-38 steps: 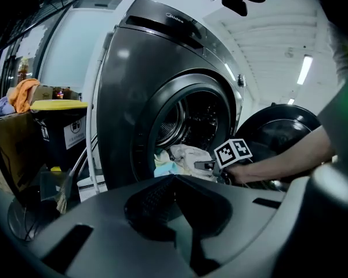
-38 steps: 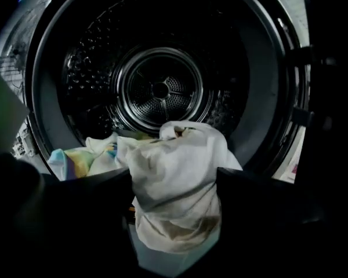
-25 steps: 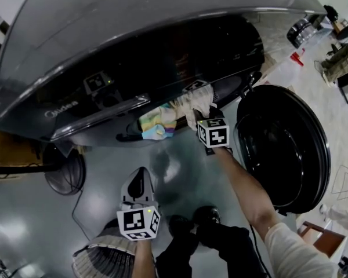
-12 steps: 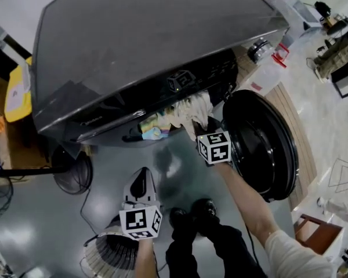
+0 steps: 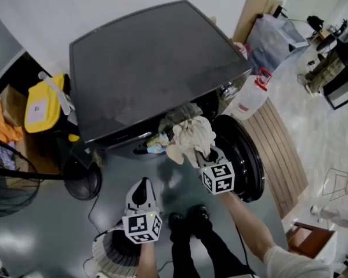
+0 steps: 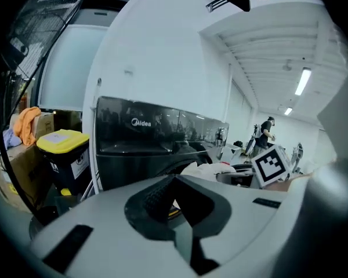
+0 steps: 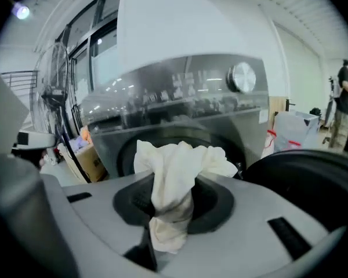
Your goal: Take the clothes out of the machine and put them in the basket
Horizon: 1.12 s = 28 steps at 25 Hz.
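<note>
Head view: drum of the washing machine [image 5: 151, 68] hidden under its top panel. In the opening, coloured items [image 5: 156, 141] too small to identify. Jaws of the right gripper [image 5: 204, 155], having just closed further on the cream cloth [image 5: 191, 136], lie buried beneath it. Bottom edge cuts the basket [image 5: 107, 252]; the left gripper [image 5: 142, 184] covers part of it.

Right gripper view: lower end of the cream cloth drops out of sight between the jaws. The door [image 7: 313, 167] is cut by the right edge.
</note>
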{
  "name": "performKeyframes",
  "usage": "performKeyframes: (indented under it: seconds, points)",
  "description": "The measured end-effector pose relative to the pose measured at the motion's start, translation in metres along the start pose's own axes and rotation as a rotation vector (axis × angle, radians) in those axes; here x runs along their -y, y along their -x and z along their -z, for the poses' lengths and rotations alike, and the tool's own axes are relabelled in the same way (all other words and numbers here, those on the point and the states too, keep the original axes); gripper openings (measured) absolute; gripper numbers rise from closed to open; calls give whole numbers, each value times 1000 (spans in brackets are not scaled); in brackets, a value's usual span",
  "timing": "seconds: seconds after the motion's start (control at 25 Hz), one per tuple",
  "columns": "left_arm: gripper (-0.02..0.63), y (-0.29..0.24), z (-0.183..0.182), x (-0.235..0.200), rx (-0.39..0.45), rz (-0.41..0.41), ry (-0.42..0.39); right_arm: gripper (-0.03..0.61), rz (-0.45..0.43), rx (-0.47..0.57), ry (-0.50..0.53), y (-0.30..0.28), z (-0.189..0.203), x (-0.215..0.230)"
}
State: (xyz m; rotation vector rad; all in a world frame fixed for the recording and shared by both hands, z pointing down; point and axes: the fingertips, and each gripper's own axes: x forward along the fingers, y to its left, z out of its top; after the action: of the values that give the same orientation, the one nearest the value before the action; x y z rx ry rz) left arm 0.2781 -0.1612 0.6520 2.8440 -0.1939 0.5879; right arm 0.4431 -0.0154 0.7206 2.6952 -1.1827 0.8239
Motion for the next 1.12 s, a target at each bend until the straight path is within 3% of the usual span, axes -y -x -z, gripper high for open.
performKeyframes:
  seconds: [0.28, 0.84, 1.12]
  points:
    - [18, 53, -64, 20, 7, -25, -11, 112, -19, 5, 33, 101, -53, -23]
    - [18, 140, -195, 78, 132, -61, -87, 112, -89, 178, 136, 260, -194, -54]
    - [18, 194, -218, 84, 174, -156, -94, 112, -174, 209, 187, 297, -219, -69]
